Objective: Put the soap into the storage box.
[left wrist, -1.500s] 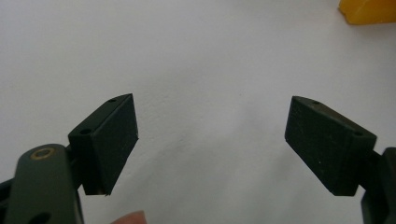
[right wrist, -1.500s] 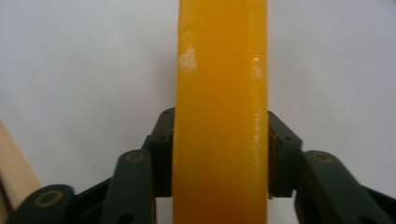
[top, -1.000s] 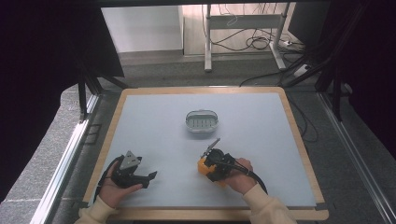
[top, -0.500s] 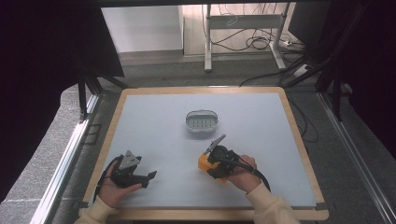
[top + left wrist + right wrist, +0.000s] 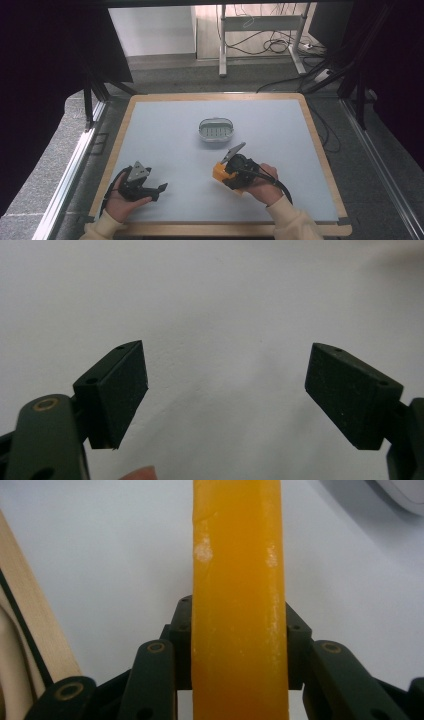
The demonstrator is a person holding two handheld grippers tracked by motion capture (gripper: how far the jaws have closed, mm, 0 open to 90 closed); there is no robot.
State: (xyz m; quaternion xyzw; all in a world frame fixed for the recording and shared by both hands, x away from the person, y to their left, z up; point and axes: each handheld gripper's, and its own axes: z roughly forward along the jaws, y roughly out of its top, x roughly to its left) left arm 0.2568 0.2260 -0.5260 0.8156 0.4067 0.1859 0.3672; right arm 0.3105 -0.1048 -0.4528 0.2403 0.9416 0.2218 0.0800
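An orange bar (image 5: 218,173) is clamped between the jaws of my right gripper (image 5: 223,175), held a little above the grey mat at front right of centre. In the right gripper view the orange bar (image 5: 237,590) runs up the middle, with a black pad (image 5: 182,630) pressed on each side of it and my right gripper (image 5: 237,630) shut on it. A grey oval dish (image 5: 216,130) sits on the mat just beyond. My left gripper (image 5: 160,188) rests at the front left, and in its own view my left gripper (image 5: 225,390) stands open over bare mat.
The grey mat (image 5: 165,130) has a wooden rim (image 5: 320,150) all round. The wooden edge (image 5: 30,630) and a sleeve show at the left of the right gripper view, and the dish's rim (image 5: 400,490) at its top right. Cables and desk legs lie on the floor beyond.
My right gripper has lifted slightly with the orange bar in it. The left gripper has stayed where it was.
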